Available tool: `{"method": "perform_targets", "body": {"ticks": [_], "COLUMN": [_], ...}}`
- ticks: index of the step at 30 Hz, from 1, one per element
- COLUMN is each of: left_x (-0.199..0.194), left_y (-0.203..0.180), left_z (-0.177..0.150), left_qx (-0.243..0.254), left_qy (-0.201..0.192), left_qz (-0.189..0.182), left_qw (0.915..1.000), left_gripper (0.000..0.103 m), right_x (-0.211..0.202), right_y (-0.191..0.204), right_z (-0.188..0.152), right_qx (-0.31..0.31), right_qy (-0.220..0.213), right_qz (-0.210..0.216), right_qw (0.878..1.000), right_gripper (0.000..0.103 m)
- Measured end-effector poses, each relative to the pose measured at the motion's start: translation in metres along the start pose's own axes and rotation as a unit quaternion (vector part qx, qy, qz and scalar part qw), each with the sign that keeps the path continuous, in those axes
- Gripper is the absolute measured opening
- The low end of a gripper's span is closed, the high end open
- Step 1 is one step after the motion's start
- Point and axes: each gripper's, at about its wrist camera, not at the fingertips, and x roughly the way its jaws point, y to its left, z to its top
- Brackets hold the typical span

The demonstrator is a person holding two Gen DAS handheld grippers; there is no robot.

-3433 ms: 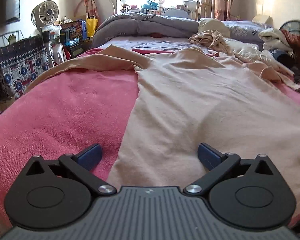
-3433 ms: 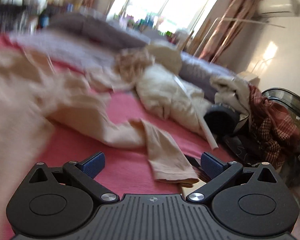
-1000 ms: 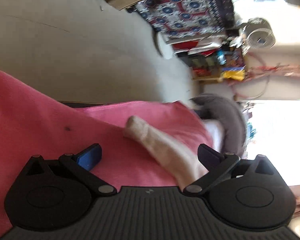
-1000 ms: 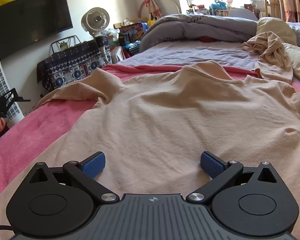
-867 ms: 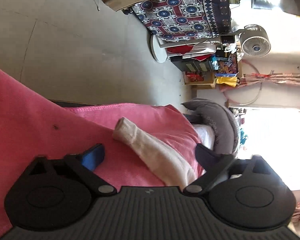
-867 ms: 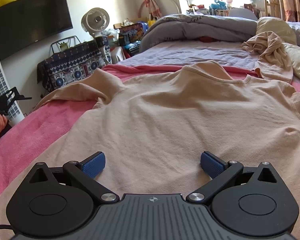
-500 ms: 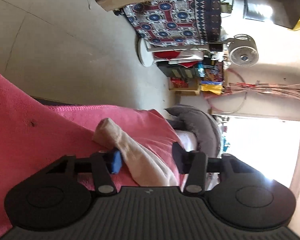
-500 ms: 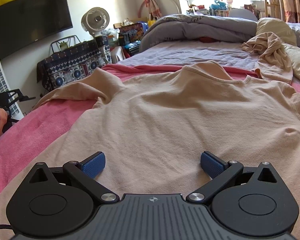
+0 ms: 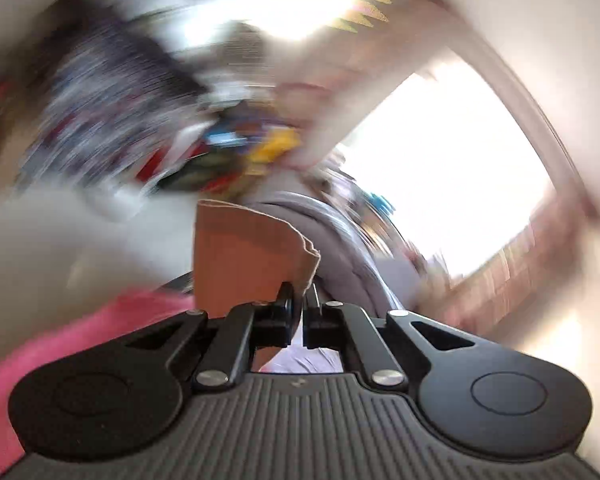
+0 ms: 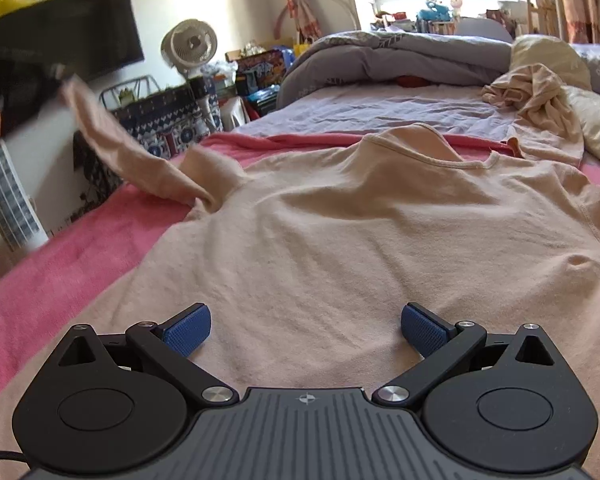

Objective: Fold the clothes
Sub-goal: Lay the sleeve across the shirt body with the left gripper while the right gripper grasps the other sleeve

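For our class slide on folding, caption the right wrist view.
Open right gripper above the spread beige long-sleeved shirt; left gripper lifts its sleeve.

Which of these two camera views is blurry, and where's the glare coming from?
Left wrist view: the room behind is smeared by motion blur and the window is blown out white; only the tongs and the pinched sleeve stay sharp. Right wrist view: crisp on the shirt, with blur only at the lifted sleeve on the left.
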Motion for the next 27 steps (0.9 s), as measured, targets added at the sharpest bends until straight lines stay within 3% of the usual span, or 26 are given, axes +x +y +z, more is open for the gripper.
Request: {"method": "perform_targets", "body": {"ticks": [2, 4, 6, 7, 8, 9, 10, 13, 14, 16, 17, 18, 20, 23, 25, 27], "left_x": [0.015, 0.03, 0.048, 0.056, 0.065, 0.071, 0.076, 0.068, 0.055, 0.039, 0.026, 0.012, -0.011, -0.03, -0.038, -0.035], "left_y": [-0.064, -0.12, -0.163, -0.178, -0.192, -0.196, -0.199, -0.185, -0.179, -0.166, -0.159, -0.155, -0.143, -0.117, -0.094, -0.086], "left_z": [-0.013, -0.044, -0.09, -0.119, -0.157, -0.189, -0.221, -0.293, -0.309, -0.319, -0.32, -0.319, -0.314, -0.322, -0.316, -0.308], "left_qx": [0.097, 0.186, 0.276, 0.321, 0.37, 0.4, 0.427, 0.472, 0.478, 0.473, 0.465, 0.457, 0.449, 0.448, 0.392, 0.358], "left_qy": [0.039, 0.091, 0.152, 0.18, 0.217, 0.248, 0.277, 0.326, 0.335, 0.345, 0.345, 0.34, 0.324, 0.305, 0.284, 0.28], "left_qz": [-0.055, -0.103, -0.13, -0.133, -0.127, -0.117, -0.107, -0.08, -0.068, -0.052, -0.054, -0.055, -0.048, -0.01, -0.025, -0.029], "left_qw": [0.993, 0.9729, 0.9401, 0.9203, 0.8945, 0.8747, 0.8538, 0.8151, 0.8092, 0.8095, 0.8138, 0.8201, 0.8314, 0.8404, 0.8746, 0.8903], "left_gripper": [0.001, 0.002, 0.005, 0.015, 0.033, 0.048, 0.05, 0.052, 0.052, 0.055, 0.062, 0.077, 0.096, 0.103, 0.103, 0.103], "right_x": [-0.016, -0.033, -0.05, -0.063, -0.073, -0.082, -0.088, -0.104, -0.103, -0.099, -0.092, -0.084, -0.061, -0.019, 0.015, 0.043], "right_y": [-0.019, -0.038, -0.057, -0.073, -0.088, -0.102, -0.114, -0.143, -0.144, -0.144, -0.137, -0.13, -0.105, -0.066, -0.044, -0.029], "right_z": [0.0, -0.001, -0.001, -0.006, -0.011, -0.014, -0.016, -0.017, -0.013, -0.005, 0.001, 0.007, 0.023, 0.048, 0.062, 0.071], "right_qx": [0.051, 0.104, 0.156, 0.19, 0.218, 0.241, 0.25, 0.265, 0.253, 0.23, 0.209, 0.187, 0.131, 0.056, 0.033, 0.022], "right_qy": [-0.023, -0.046, -0.07, -0.085, -0.095, -0.099, -0.1, -0.102, -0.098, -0.089, -0.086, -0.083, -0.08, -0.073, -0.053, -0.031], "right_qz": [0.001, 0.002, 0.003, 0.002, -0.005, -0.016, -0.025, -0.045, -0.043, -0.039, -0.038, -0.037, -0.028, -0.016, -0.01, -0.004], "right_qw": [0.998, 0.994, 0.985, 0.978, 0.971, 0.965, 0.963, 0.958, 0.961, 0.968, 0.973, 0.978, 0.988, 0.996, 0.998, 0.999], "right_gripper": [0.103, 0.103, 0.103, 0.103, 0.103, 0.103, 0.103, 0.103, 0.103, 0.103, 0.103, 0.103, 0.103, 0.101, 0.097, 0.089]}}
